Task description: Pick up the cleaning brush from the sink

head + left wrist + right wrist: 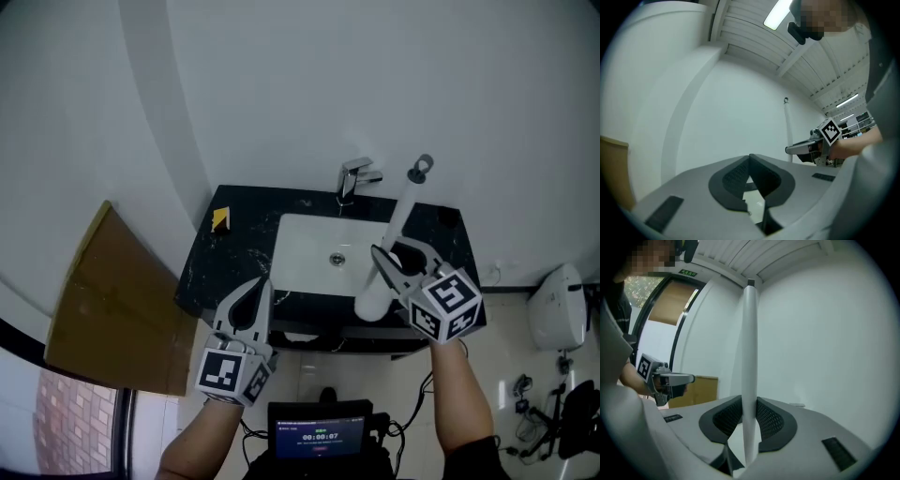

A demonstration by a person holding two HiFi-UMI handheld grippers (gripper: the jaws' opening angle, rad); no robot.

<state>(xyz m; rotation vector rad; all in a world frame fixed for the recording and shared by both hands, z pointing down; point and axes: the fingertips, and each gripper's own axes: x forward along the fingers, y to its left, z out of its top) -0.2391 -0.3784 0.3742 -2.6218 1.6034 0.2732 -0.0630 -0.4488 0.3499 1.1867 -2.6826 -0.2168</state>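
The cleaning brush (401,214) is white with a long handle and a ring at its top end. It hangs tilted above the white basin (314,246), clear of it. My right gripper (392,250) is shut on the handle about midway, and the brush's thick lower end (371,304) hangs below the jaws. In the right gripper view the handle (750,357) stands upright, pinched between the ribbed pads (771,420). My left gripper (262,281) hovers at the counter's front edge, shut and empty; its tips (750,157) meet. From the left gripper view the right gripper (788,150) and the handle (788,126) show.
A chrome faucet (352,178) stands behind the basin on the black counter (230,262). A small yellow object (220,219) lies at the counter's back left. A brown board (112,300) leans at the left. A white fixture (558,314) sits at the right, and a screen (319,436) below.
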